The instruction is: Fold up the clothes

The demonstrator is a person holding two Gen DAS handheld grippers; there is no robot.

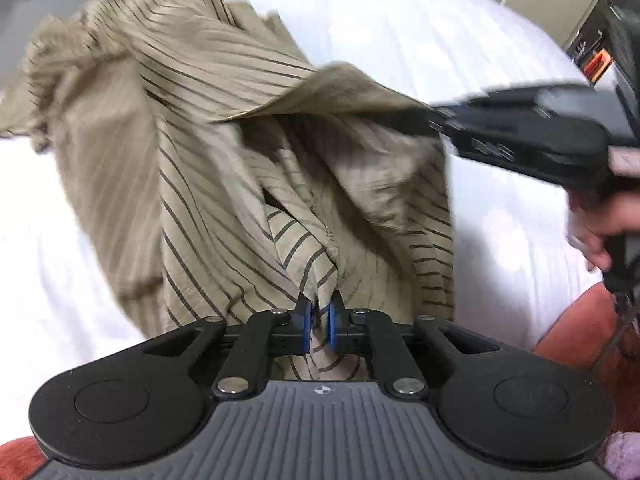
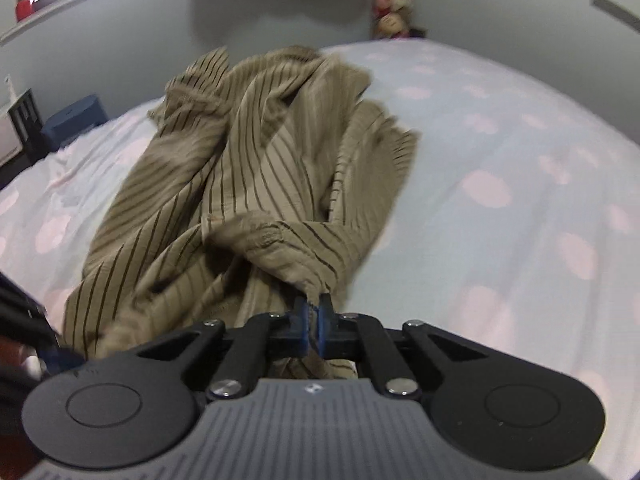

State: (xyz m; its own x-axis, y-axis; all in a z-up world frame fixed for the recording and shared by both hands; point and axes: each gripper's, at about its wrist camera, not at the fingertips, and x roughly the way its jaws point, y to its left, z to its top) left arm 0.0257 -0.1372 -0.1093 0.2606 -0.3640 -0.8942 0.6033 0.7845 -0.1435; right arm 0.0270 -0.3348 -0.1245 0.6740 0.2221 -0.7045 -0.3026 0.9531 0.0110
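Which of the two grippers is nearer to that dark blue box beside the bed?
Left. The dark blue box sits off the bed's left side; the left gripper grips the striped garment on that side, the right gripper farther right.

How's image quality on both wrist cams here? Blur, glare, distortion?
Left wrist view: motion blur smears the tan striped garment and the right gripper; the white bedsheet is blown out. Right wrist view: milder blur on the garment, even soft light. Both: strong fisheye curving of the bed.

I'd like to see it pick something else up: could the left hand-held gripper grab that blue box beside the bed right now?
Probably not: the left hand-held gripper is shut on the striped garment, and the blue box sits beyond the bed's far edge.
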